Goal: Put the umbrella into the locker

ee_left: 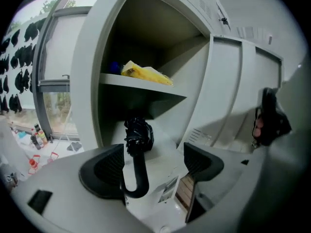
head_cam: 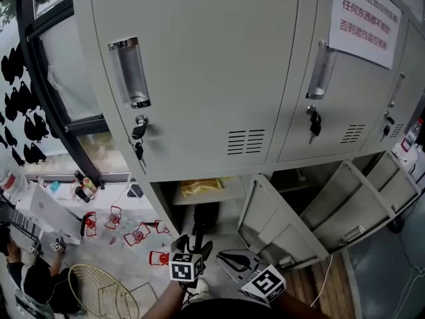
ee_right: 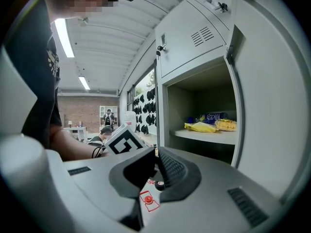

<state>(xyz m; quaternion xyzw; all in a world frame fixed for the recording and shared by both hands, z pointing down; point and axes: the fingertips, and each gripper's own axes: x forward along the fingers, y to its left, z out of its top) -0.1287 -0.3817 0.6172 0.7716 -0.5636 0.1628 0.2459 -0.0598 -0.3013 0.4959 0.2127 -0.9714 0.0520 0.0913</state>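
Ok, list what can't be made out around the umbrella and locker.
Umbrella far end: left gripper view, lost in dark under the shelf.
Whether its handle touches the left gripper: a jaw covers it.
Blue packet print: right gripper view, too small.
Notice: head view, cut by top edge.

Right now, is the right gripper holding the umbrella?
No, the right gripper is closed on nothing; the umbrella sits between the open jaws of the left gripper.

Our left hand-held gripper point(head_cam: 192, 246) and right hand-held gripper point(head_cam: 234, 261): grey shells, black ribbed pads point(ee_left: 104, 171), black-and-white marker cubes point(head_cam: 186, 266); we wear a dark T-shirt point(ee_right: 29, 57).
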